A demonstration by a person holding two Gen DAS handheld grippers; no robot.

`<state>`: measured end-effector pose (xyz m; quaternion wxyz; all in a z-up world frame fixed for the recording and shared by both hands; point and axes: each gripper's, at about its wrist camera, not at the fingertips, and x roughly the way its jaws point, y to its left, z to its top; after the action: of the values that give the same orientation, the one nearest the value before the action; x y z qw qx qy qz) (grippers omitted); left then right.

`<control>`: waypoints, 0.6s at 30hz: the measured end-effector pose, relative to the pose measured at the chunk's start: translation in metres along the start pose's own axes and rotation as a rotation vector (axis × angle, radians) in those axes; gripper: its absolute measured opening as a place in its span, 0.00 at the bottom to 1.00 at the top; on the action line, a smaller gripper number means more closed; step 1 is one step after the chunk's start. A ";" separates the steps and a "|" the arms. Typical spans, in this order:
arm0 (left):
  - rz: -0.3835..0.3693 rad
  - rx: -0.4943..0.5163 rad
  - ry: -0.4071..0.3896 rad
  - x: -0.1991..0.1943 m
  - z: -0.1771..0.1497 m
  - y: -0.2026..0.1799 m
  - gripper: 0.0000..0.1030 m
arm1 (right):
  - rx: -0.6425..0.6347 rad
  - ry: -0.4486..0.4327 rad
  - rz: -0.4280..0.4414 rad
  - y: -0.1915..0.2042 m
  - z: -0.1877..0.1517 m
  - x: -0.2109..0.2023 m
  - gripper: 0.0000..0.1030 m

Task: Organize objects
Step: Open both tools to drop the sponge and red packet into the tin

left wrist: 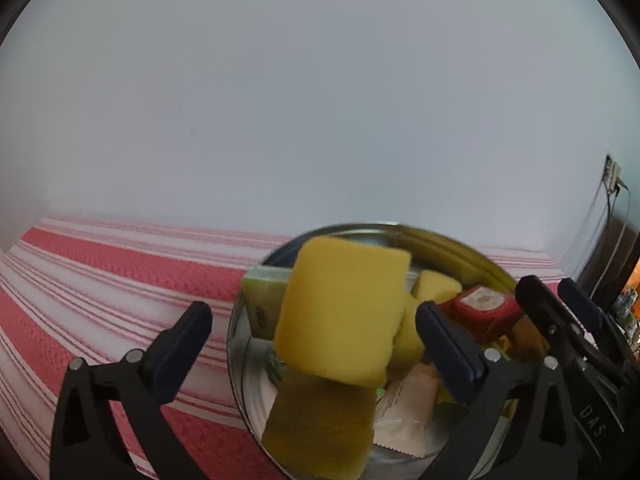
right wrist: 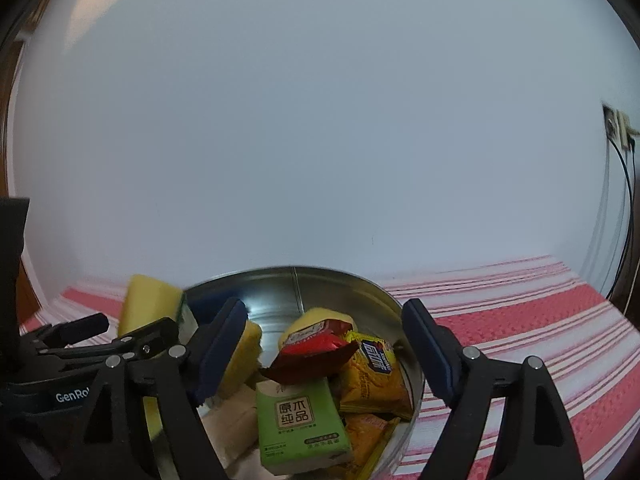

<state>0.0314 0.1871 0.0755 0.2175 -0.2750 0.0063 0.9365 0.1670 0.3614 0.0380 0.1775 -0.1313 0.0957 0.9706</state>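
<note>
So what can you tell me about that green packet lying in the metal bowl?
The green packet looks like a soft plastic-wrapped tissue pack, light green with a beige label of dark printed characters and small text below. It lies tilted, face up, in the round metal bowl, leaning on other packets. A red wrapper overlaps its top edge; a yellow snack bag touches its right side.

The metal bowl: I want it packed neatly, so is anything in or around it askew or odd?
Yes. A yellow sponge is blurred and tilted above the metal bowl, between the open jaws of the left hand-held gripper, apparently dropping in. Inside, snack packets, a green tissue pack and other sponges lie heaped at odd angles.
</note>
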 end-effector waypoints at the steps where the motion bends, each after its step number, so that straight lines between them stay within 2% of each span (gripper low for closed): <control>1: -0.005 0.003 -0.004 -0.002 0.000 0.000 1.00 | 0.004 -0.014 -0.003 -0.001 0.000 -0.005 0.80; 3: -0.009 0.011 -0.021 -0.006 -0.001 0.001 1.00 | 0.004 -0.057 -0.037 -0.001 0.001 -0.017 0.80; 6: 0.030 0.041 -0.061 -0.012 -0.004 0.003 1.00 | 0.011 -0.108 -0.086 -0.003 -0.001 -0.031 0.80; 10: 0.090 0.101 -0.114 -0.019 -0.011 0.008 1.00 | 0.051 -0.123 -0.132 -0.004 -0.004 -0.037 0.80; 15: 0.114 0.132 -0.142 -0.029 -0.020 0.007 1.00 | 0.046 -0.155 -0.188 0.004 -0.009 -0.050 0.80; 18: 0.119 0.131 -0.137 -0.031 -0.025 0.010 1.00 | 0.068 -0.164 -0.192 0.007 -0.012 -0.052 0.80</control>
<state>0.0634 0.1625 0.0693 0.1787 -0.1947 0.0691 0.9620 0.2136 0.3353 0.0424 0.2813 -0.0539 0.1008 0.9528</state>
